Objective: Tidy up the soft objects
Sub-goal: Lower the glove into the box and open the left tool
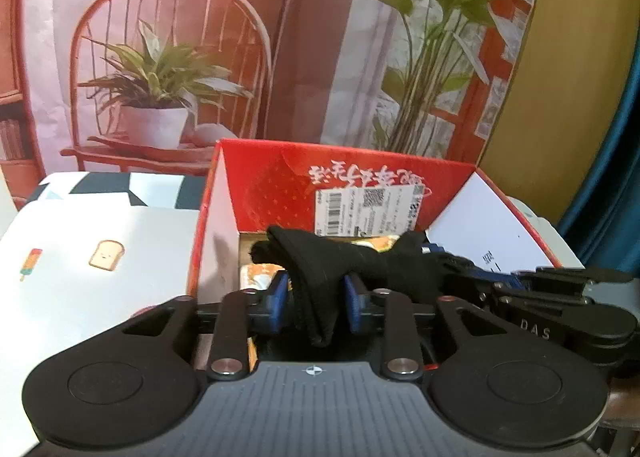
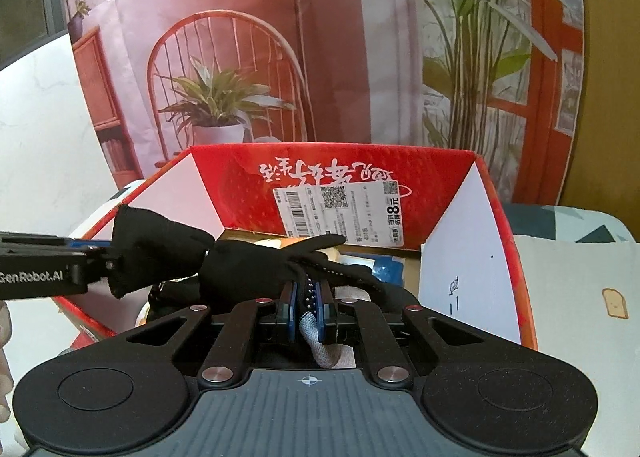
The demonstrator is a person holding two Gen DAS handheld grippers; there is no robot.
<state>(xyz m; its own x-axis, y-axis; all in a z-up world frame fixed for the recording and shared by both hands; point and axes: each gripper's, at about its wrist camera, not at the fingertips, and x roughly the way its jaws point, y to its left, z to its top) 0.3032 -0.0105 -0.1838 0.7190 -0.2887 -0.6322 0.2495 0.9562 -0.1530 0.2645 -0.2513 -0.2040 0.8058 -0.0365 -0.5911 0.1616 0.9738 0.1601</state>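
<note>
Black glove point(image 1: 320, 269) stretched over open red box point(image 1: 280, 177), centre frame, both views; cuff end hanging loose between left gripper point(image 1: 316, 297) pads, blue pads apart, gaps showing either side of cloth; finger end clamped in right gripper point(image 2: 308, 297), pads together on grey-tipped, dotted fingers; left gripper entering right view at left edge, glove cuff point(image 2: 136, 249) draped by its tip; white label point(image 2: 340, 213) on box's far wall; tablecloth point(image 1: 100, 257) with toast print at lower left.
</note>
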